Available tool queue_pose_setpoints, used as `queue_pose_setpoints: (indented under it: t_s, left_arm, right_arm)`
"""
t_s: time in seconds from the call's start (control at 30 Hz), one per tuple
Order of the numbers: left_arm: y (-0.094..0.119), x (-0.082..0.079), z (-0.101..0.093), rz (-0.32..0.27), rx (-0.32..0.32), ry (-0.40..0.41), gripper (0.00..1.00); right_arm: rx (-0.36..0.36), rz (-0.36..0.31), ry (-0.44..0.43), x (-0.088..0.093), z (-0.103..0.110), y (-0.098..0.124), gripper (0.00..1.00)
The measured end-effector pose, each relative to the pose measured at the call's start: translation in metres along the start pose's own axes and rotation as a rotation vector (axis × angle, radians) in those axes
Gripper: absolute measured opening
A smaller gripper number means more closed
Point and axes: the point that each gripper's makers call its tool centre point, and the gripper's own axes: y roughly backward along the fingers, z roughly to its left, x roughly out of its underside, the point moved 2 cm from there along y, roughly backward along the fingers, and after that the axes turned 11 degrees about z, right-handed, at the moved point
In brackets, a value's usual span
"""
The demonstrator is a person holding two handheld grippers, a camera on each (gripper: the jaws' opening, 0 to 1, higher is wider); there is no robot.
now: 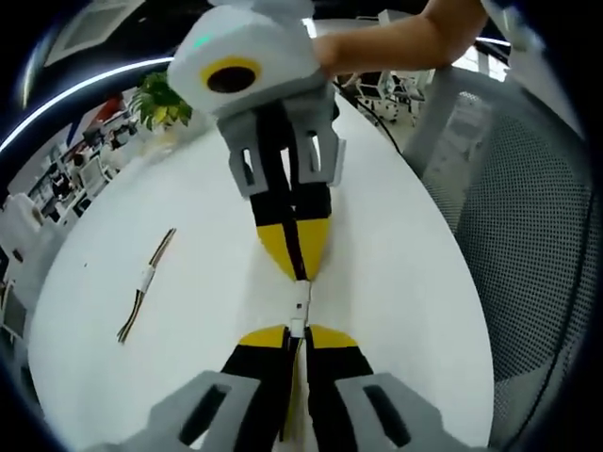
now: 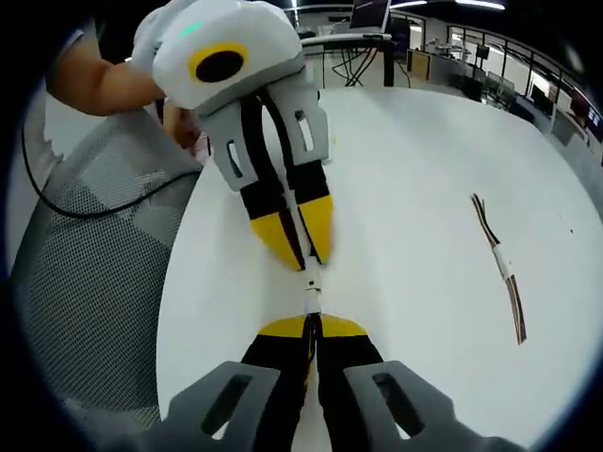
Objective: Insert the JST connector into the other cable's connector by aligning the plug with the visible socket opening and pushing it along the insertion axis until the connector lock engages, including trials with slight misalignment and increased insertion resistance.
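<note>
Left tongs (image 1: 296, 331) rise from the bottom of the left gripper view, yellow tips clenched on the plug (image 1: 298, 323), a small white piece pinched between them. Right tongs (image 1: 300, 273) come down from the top of that view, tip to tip with the left, also clenched, grasping the socket (image 1: 301, 291). Both pairs lie almost on one line, tips nearly meeting, the two white connector halves touching between them just above the desk (image 1: 405, 282)

Right gripper view, same meeting mirrored: right tongs (image 2: 311, 323) from the bottom, closed on the socket (image 2: 311, 299); left tongs (image 2: 308, 259) slant in from upper left, closed on the plug (image 2: 312, 280). Cannot tell whether the lock is engaged; the seam between the halves is too small to read

A bare forearm (image 1: 405, 42) reaches in behind the right tongs in the left gripper view; a hand (image 2: 184, 127) shows behind the left tongs in the right gripper view

A spare cable (image 1: 146, 282) with a white joint at its middle lies flat on the white desk, well apart from the tongs. A mesh chair (image 1: 528, 235) stands beside the desk edge; a green plant (image 1: 160, 99) sits at the far end
</note>
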Motion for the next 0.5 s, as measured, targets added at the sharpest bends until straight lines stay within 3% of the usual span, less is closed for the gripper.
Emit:
queue_pose_setpoints:
  t_s: [0.5]
  left_arm:
    - [0.001,0.002,-0.0034,-0.013,0.01,-0.065,0.0]
  right_arm:
    - [-0.015,0.027,-0.009,0.0008,-0.0029,0.0005,0.0]
